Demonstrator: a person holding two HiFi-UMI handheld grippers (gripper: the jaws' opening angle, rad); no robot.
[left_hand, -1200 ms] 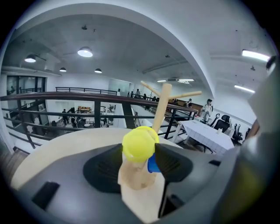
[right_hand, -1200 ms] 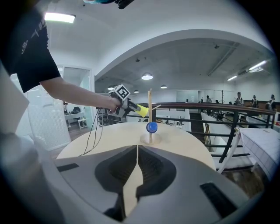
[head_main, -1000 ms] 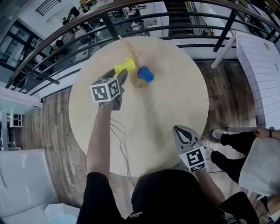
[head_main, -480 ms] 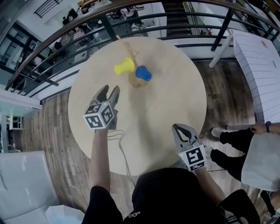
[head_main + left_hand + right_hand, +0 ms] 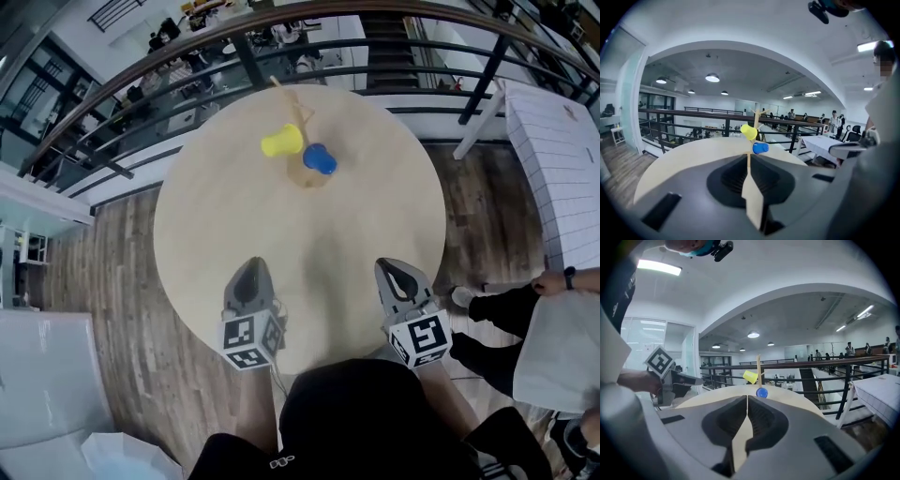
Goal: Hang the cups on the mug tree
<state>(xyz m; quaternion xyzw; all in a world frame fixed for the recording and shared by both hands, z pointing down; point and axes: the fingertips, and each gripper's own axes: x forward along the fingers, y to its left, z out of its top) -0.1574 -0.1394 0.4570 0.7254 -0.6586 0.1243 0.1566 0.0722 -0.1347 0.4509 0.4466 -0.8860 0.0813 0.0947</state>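
Both sets of jaws empty, well back from mug tree (image 5: 302, 176): left gripper (image 5: 249, 281) just closed, right gripper (image 5: 398, 278) pressed together. If you jolt surface (image 5: 216, 216), yellow cup (image 5: 281, 142) may slip off.

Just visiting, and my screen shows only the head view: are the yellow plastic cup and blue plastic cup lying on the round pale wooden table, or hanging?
Observer: Hanging. The left gripper view shows the yellow plastic cup up on the thin wooden mug tree, above the round pale wooden table.
Operator: And the blue one?
Observer: The blue plastic cup hangs lower on the same post.
Operator: Do the claws hold anything?
Observer: No. The left gripper has just been closing its jaws; they and those of the right gripper meet with nothing between.
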